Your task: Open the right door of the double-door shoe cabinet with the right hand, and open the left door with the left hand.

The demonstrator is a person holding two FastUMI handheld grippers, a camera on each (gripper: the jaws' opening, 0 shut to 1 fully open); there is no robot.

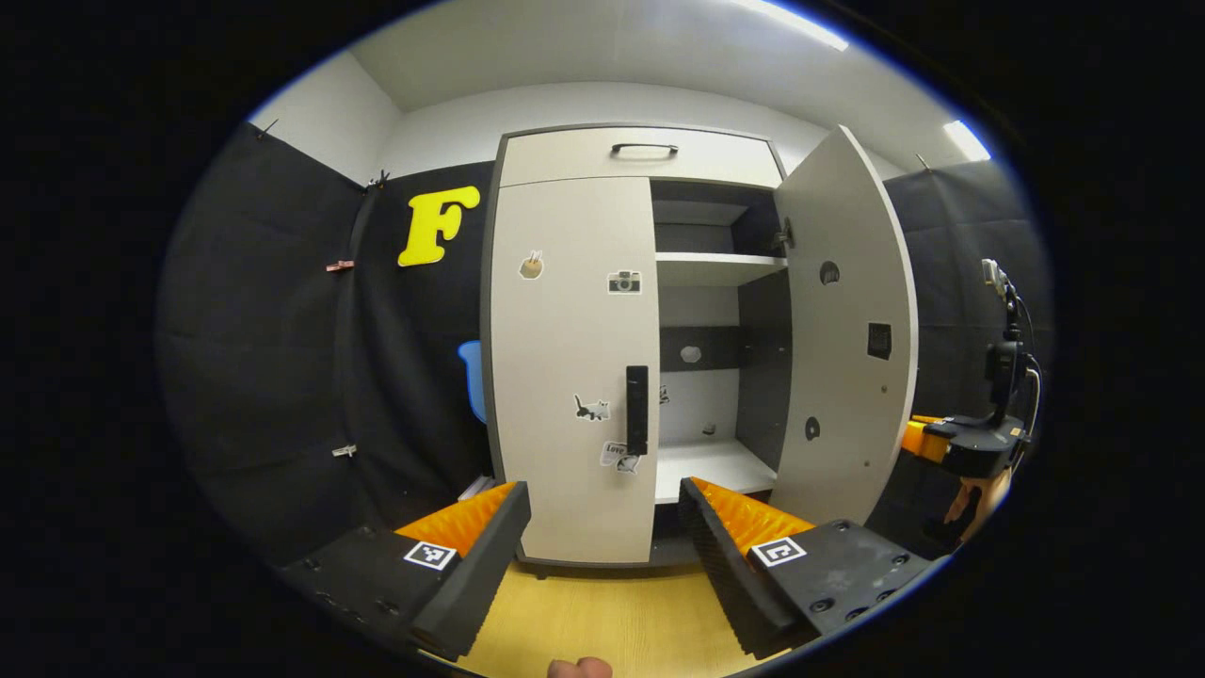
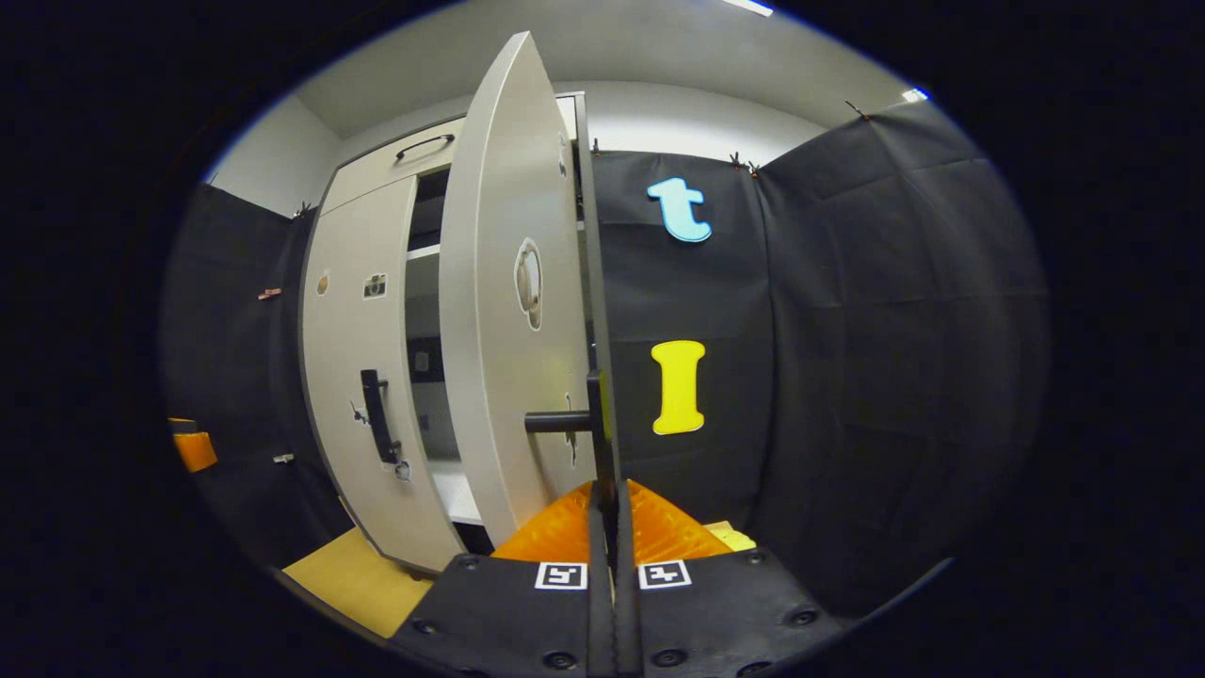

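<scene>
Two views, taken in turn. In the left gripper view, your left gripper [image 1: 602, 537] stood with its fingers spread wide and held nothing. The left door [image 1: 572, 367] was shut, and its handle [image 1: 637, 410], long axis upright, lay at twelve o'clock from the gap between the fingers, apart from them (the reach it called for looked to be straight ahead). The right door [image 1: 847, 330] already swung open at two o'clock.

In the right gripper view, your right gripper [image 2: 610, 537] had its fingers pressed together on the right door's handle [image 2: 602, 424], which ran upright at twelve o'clock, edge-on between them.
</scene>
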